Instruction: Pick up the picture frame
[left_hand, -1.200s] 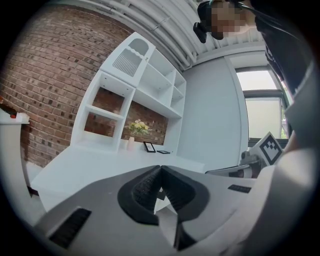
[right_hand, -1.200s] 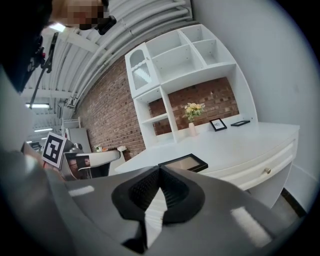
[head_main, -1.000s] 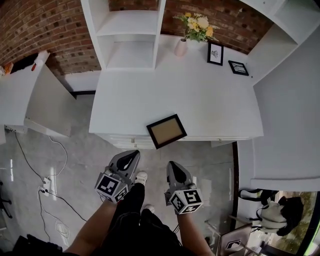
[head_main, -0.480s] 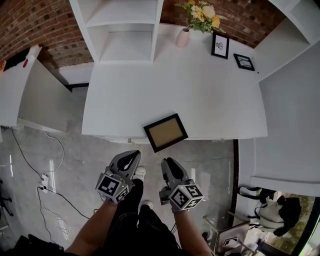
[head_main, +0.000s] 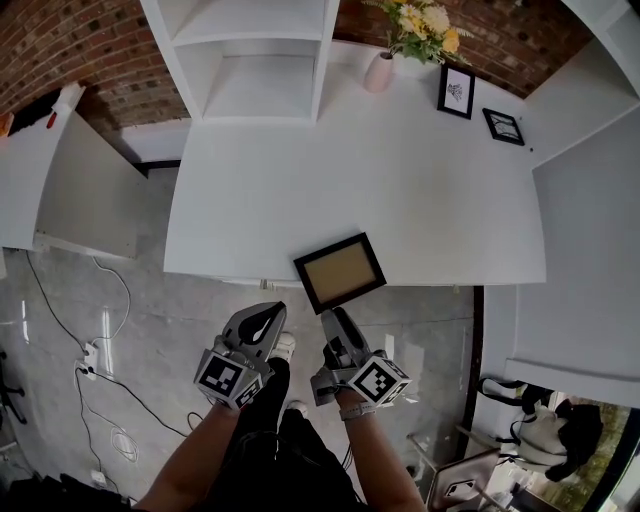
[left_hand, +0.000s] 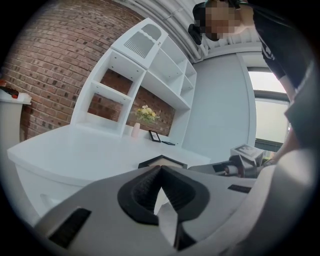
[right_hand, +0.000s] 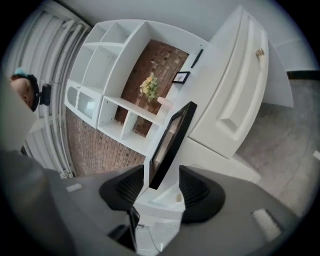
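The picture frame (head_main: 340, 272), black-edged with a tan back, lies flat at the white table's (head_main: 300, 180) front edge, and one corner sticks out past it. My right gripper (head_main: 330, 322) is just below that corner, rolled on its side. In the right gripper view the frame's corner (right_hand: 170, 145) stands between the jaws of the right gripper (right_hand: 162, 181), which have just been opening; the pads do not press on it. My left gripper (head_main: 266, 314) hangs to the frame's left with nothing in it. In the left gripper view the left gripper (left_hand: 160, 168) is shut, and the frame (left_hand: 162, 161) lies beyond its tips.
A vase of flowers (head_main: 380, 70) and two small framed pictures (head_main: 456, 90) (head_main: 503, 126) stand at the table's back right. A white shelf unit (head_main: 265, 60) rises at the back. Drawer fronts (right_hand: 240, 95) sit under the tabletop. Cables (head_main: 100, 350) lie on the floor at left.
The right gripper has rolled onto its side, opened its jaws and moved up to the frame's overhanging corner. The left gripper has barely shifted.
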